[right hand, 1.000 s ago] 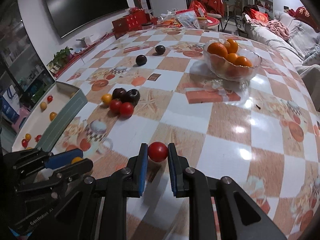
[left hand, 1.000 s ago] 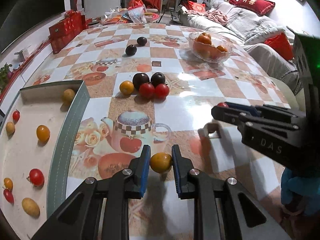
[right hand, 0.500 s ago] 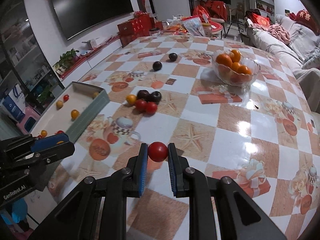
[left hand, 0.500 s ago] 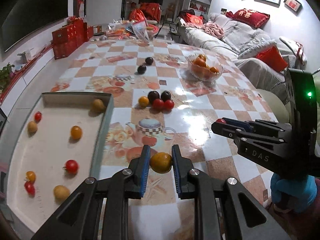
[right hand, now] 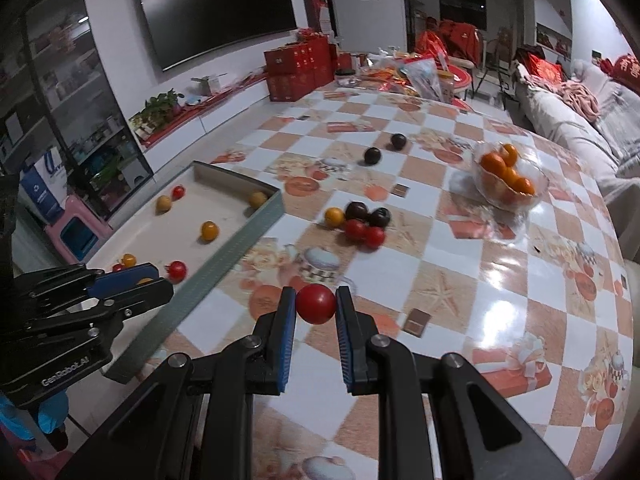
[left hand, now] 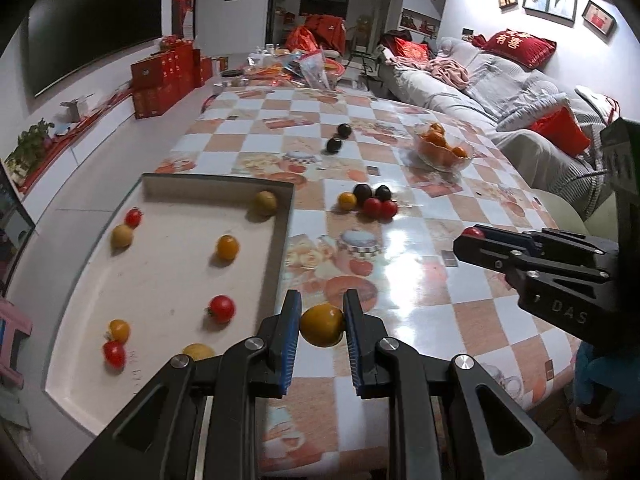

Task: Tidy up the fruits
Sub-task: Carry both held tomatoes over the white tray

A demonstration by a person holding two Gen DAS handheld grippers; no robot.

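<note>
My left gripper [left hand: 322, 326] is shut on a yellow tomato [left hand: 322, 325], held in the air over the table just right of the grey tray's wall [left hand: 282, 248]. My right gripper [right hand: 316, 305] is shut on a red tomato [right hand: 316, 303], also lifted above the table. The tray [right hand: 236, 244] at the left holds several red and yellow tomatoes. A cluster of one yellow, two dark and two red fruits [left hand: 370, 200] lies mid-table. Two more dark fruits [left hand: 338, 138] sit farther back. The right gripper appears at the right of the left wrist view [left hand: 474, 240].
A glass bowl of oranges [right hand: 508, 178] stands at the back right of the checkered table [right hand: 500, 280]. Red boxes [right hand: 298, 68] and bags crowd the far end. A sofa with cushions [left hand: 500, 80] runs along the right. A gloved hand [left hand: 600, 380] shows low at the right.
Both grippers have risen and pulled back with their tomatoes still gripped, so more of the table and tray shows. The left gripper has shifted toward the tray.
</note>
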